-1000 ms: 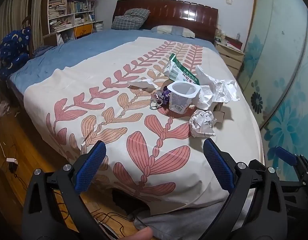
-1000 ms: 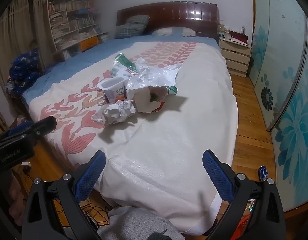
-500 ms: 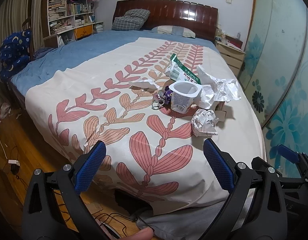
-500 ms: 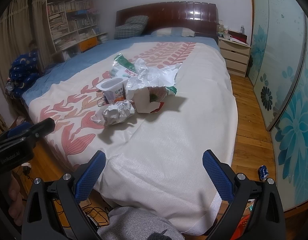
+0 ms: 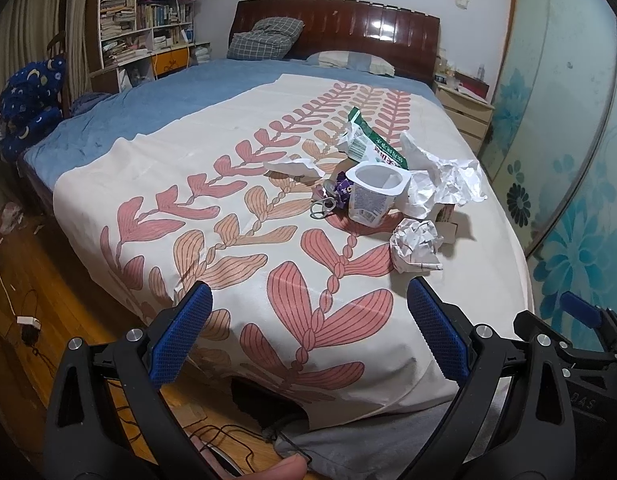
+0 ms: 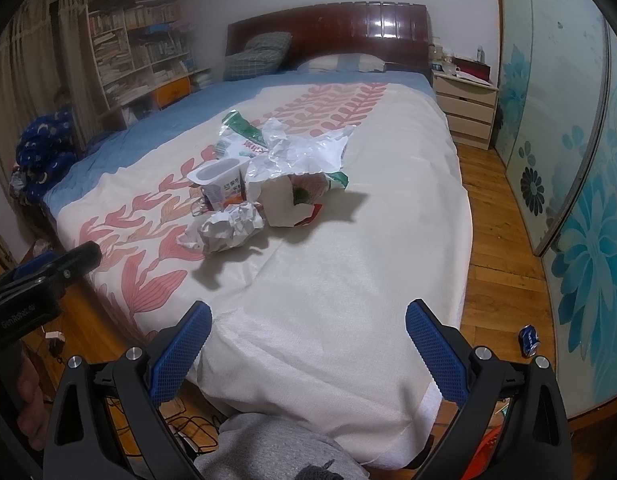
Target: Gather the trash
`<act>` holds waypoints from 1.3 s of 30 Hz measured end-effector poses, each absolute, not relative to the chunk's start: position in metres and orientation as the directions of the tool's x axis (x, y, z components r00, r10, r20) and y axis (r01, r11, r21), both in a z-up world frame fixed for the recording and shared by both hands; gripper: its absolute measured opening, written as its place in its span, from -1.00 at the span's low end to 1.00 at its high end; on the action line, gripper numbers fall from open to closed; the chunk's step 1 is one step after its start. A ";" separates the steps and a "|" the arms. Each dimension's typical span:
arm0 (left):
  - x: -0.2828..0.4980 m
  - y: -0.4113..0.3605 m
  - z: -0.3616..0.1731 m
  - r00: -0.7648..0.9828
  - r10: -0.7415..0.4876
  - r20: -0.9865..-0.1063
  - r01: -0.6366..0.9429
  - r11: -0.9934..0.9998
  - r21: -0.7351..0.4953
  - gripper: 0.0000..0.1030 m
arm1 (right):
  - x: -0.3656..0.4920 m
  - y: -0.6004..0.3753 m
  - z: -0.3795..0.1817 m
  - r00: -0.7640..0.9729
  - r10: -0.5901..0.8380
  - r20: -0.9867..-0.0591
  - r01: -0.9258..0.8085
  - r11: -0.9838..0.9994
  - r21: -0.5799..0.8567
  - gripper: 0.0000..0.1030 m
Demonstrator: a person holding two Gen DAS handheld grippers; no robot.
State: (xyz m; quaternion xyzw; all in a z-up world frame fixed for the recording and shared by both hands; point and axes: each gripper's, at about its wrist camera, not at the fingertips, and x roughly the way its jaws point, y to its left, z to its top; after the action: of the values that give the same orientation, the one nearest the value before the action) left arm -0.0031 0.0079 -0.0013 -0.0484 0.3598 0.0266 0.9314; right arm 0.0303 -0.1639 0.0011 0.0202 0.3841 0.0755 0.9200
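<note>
A pile of trash lies on the bed's leaf-patterned cover (image 5: 236, 216): a white plastic cup (image 5: 374, 194), a crumpled paper ball (image 5: 414, 244), a green-and-white wrapper (image 5: 372, 146), crumpled white paper (image 5: 444, 180), a torn paper scrap (image 5: 294, 168) and a small purple wrapper (image 5: 340, 190). The right wrist view shows the cup (image 6: 220, 180), the paper ball (image 6: 228, 230) and a white carton (image 6: 286, 206). My left gripper (image 5: 308, 336) is open and empty, at the foot of the bed, well short of the pile. My right gripper (image 6: 306, 342) is open and empty, likewise short of it.
A blue crushed can (image 6: 529, 341) lies on the wooden floor at the right. A nightstand (image 6: 464, 110) stands beside the headboard. Bookshelves (image 5: 144, 28) line the far left wall. Sliding doors (image 6: 580, 200) with blue flowers run along the right. Cables (image 5: 24, 320) lie on the floor at the left.
Both grippers have drifted slightly; the left view has shifted a little to the right and closer to the bed. Both stay open. The trash has not moved.
</note>
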 end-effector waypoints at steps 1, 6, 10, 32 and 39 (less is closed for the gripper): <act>-0.003 0.008 -0.001 0.740 0.014 -0.672 -0.084 0.994 -0.071 0.88 | 0.030 -0.164 0.001 0.694 0.154 -0.703 -0.123 0.988 0.094 0.87; -0.003 0.011 -0.001 0.740 0.000 -0.673 -0.077 0.993 -0.085 0.88 | 0.029 -0.165 0.003 0.698 0.155 -0.700 -0.129 0.988 0.089 0.87; -0.004 0.015 0.000 0.741 -0.023 -0.671 -0.072 0.991 -0.113 0.88 | 0.028 -0.166 0.004 0.697 0.155 -0.700 -0.128 0.988 0.090 0.87; -0.001 0.020 -0.003 0.738 -0.031 -0.674 -0.064 0.991 -0.116 0.88 | 0.030 -0.163 0.001 0.690 0.164 -0.705 -0.136 0.986 0.095 0.85; -0.002 0.028 -0.004 0.740 -0.076 -0.668 -0.056 0.983 -0.174 0.88 | 0.032 -0.160 0.001 0.684 0.176 -0.708 -0.146 0.984 0.104 0.82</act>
State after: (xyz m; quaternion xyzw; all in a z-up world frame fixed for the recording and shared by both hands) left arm -0.0015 0.0279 -0.0041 -0.0914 0.3604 -0.0053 0.9283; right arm 0.0317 -0.1596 0.0010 0.0195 0.3878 0.0878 0.9173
